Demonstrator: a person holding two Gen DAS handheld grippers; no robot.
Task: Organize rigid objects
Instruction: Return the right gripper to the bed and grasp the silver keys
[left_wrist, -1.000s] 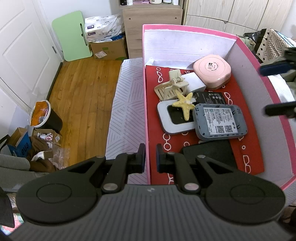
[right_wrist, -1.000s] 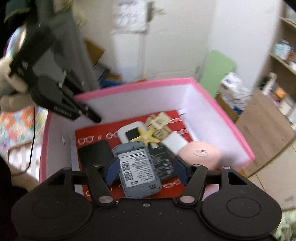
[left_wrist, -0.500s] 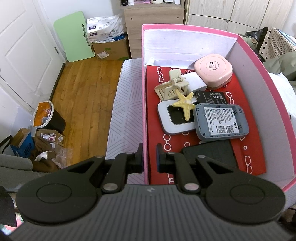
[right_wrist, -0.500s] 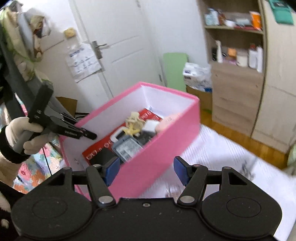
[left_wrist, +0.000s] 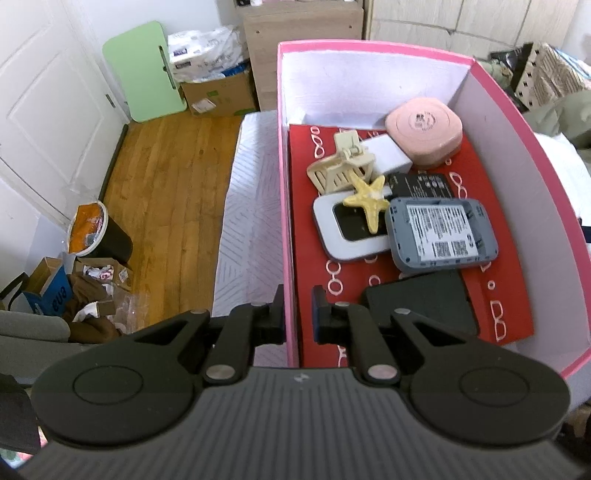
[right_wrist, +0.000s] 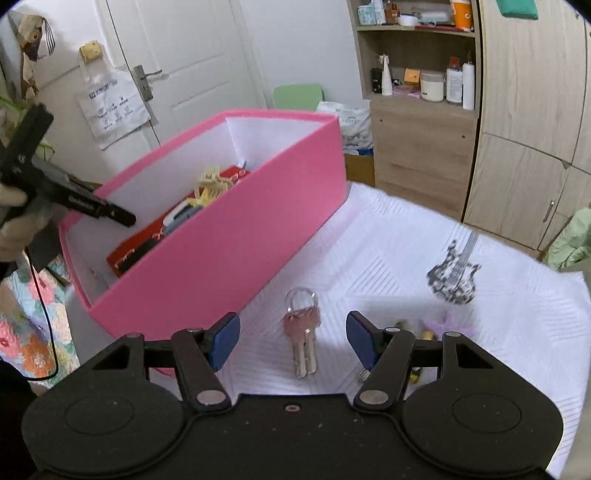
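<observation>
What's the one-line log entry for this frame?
left gripper: shut on pink box wall | right gripper: open, empty, keys between fingers, on white cloth | next: likely grasp keys

A white panelled door, a wooden plank floor, pale wood cupboards with open shelves, and a green folding table against the white wall.

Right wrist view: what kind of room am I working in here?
Most likely a bedroom at home: a wooden wardrobe, shelves of toiletry bottles, a white door, and the pink box on a white quilted bedspread.
</observation>
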